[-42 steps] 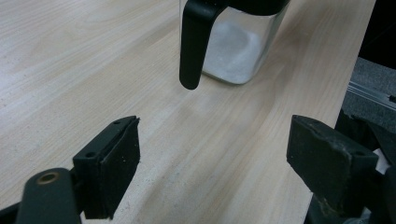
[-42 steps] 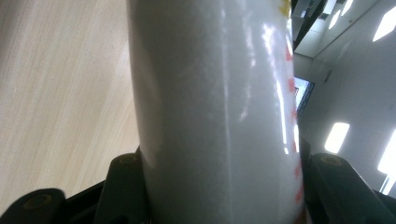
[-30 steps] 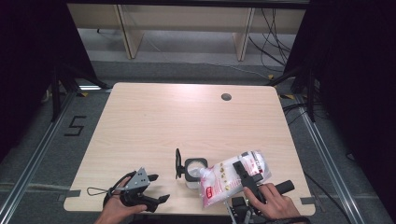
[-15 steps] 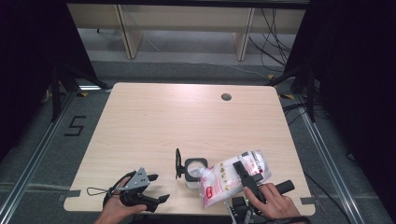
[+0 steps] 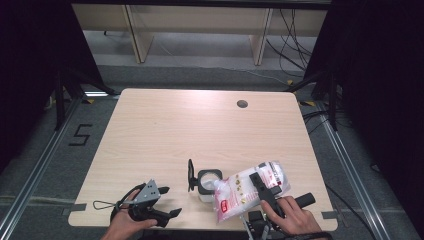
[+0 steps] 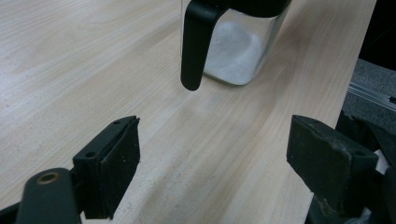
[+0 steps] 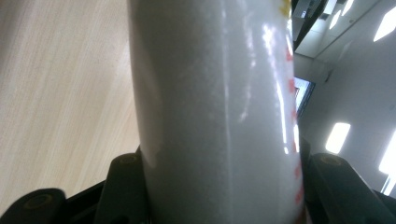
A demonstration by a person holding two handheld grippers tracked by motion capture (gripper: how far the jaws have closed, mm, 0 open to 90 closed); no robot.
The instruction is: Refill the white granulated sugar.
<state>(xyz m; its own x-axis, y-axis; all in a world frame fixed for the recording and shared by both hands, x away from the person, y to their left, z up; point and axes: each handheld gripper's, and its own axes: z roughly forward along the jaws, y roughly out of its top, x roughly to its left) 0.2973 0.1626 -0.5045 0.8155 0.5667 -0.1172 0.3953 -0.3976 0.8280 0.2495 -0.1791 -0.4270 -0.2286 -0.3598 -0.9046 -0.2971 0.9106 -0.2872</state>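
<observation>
So the right gripper (image 5: 264,189) is clamping a clear bag of white granules (image 5: 247,192), tipping it over the open glass jar (image 5: 207,182) near the table's (image 5: 200,130) front edge. Left gripper (image 5: 167,202) is sitting beside it, jaws wide, holding nothing.

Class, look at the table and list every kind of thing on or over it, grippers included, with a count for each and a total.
Grippers: 2, the left gripper open and the right gripper clamped on the bag
Clear jars with a black flip lid: 1, the jar
Plastic bags of white grains: 1, the bag
Total: 4
</observation>
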